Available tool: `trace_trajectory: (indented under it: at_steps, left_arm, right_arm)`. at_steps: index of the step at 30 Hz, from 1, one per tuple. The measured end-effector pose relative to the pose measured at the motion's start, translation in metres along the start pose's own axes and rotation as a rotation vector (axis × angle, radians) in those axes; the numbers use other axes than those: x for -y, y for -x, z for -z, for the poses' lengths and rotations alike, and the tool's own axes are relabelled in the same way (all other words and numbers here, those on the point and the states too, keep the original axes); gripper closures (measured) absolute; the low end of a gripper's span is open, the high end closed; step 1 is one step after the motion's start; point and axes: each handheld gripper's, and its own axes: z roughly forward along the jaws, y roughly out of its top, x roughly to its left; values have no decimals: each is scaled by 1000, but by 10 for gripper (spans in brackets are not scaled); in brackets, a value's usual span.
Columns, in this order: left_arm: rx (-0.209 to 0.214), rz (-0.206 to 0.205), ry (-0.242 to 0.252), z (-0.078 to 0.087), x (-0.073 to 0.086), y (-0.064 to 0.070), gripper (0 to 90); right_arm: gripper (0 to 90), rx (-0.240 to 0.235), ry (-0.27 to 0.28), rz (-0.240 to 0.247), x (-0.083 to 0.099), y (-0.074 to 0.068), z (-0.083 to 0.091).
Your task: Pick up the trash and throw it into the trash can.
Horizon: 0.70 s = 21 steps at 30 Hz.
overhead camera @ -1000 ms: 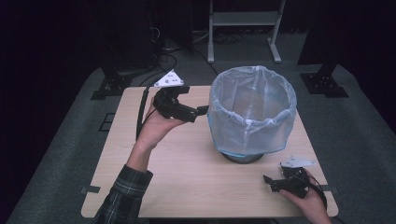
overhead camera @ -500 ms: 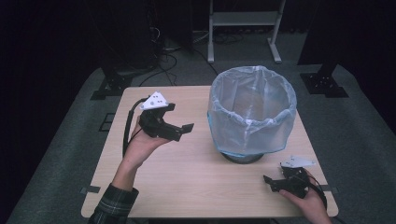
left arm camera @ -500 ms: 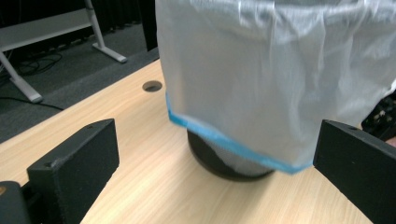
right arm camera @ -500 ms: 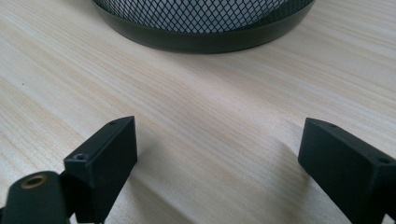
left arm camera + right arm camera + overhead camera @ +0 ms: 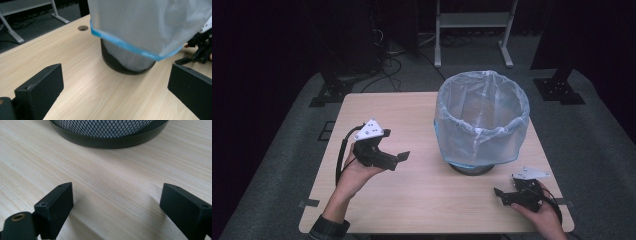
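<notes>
while both sets of jaws hang released, left gripper [image 5: 394, 159] and right gripper [image 5: 502, 196] flank the mesh bin [image 5: 472, 167] mid-table; its thin bag [image 5: 482, 117] looks flimsy and slippery, so pinch the overhanging blue hem [image 5: 120, 43].

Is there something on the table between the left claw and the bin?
Nothing visible. Between the open left claw and the bin lies only bare table; the left gripper view shows plain wood up to the bin's base.
</notes>
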Motion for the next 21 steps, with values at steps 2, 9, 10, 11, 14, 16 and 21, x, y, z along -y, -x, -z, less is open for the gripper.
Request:
trace_trajectory:
  at_steps: [2,9,10,11,14,16,21]
  left_arm:
    - [-2,3,-6,1,8,0,0]
    - [-21,21,-18,4,33,-2,0]
    - [-25,24,-15,4,36,-2,0]
    - [-28,25,-12,5,39,-2,0]
    - [-35,30,-6,6,46,-2,0]
    - [-40,35,-2,6,52,-2,0]
    - [-49,50,-6,3,68,-1,0]
  right_arm:
    - [100,0,0,0,0,0,0]
    - [100,0,0,0,0,0,0]
    - [100,0,0,0,0,0,0]
    - [100,1,0,0,0,0,0]
    - [100,0,0,0,0,0,0]
    - [100,0,0,0,0,0,0]
    - [100,1,0,0,0,0,0]
